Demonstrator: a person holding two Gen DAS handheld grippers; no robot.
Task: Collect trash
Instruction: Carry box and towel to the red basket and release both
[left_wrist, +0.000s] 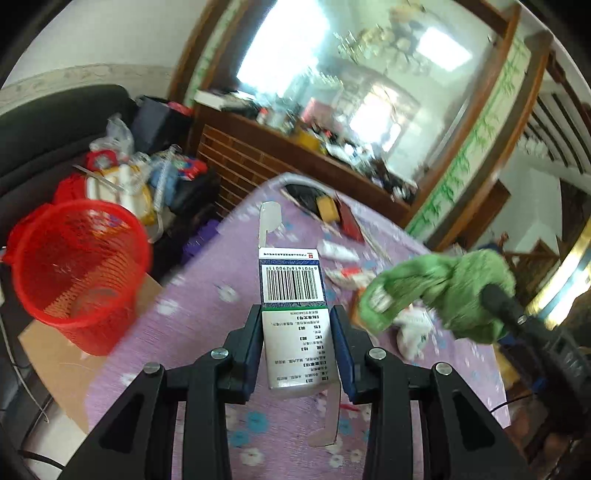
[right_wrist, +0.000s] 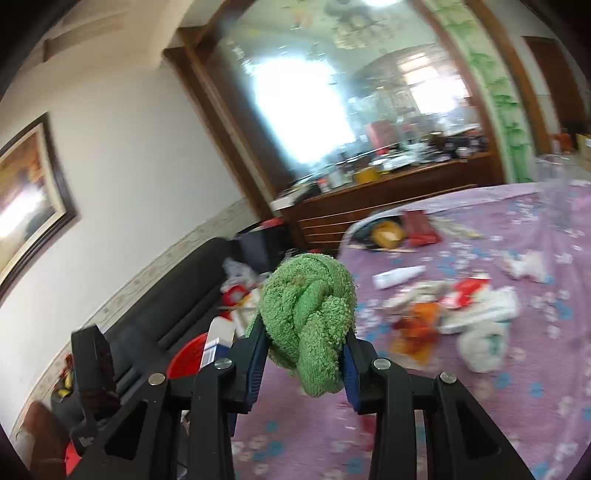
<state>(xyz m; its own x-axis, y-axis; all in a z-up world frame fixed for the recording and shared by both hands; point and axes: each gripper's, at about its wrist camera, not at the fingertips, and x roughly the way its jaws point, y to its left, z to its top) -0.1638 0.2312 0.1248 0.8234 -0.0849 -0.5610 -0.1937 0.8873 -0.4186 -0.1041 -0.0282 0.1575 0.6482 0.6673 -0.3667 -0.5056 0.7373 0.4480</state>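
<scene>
Both raised, left hand-held gripper (left_wrist: 295, 325) clamping carton (left_wrist: 293, 295), right hand-held gripper (right_wrist: 304, 350) clamping towel (right_wrist: 310, 317)

Big wood-framed mirror (right_wrist: 332, 92) up at twelve o'clock, framed painting (right_wrist: 26, 192) at nine, black sofa (right_wrist: 177, 295) below it.

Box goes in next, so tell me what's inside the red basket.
Through the open top of the red mesh basket, only its red mesh floor and walls show; no trash is visible. The near wall covers part of the bottom.

Glossy cardboard box (left_wrist: 295, 314); rough terry cloth (right_wrist: 310, 321); red plastic mesh basket (left_wrist: 77, 273); smooth printed worktop (left_wrist: 207, 314) cover.
</scene>
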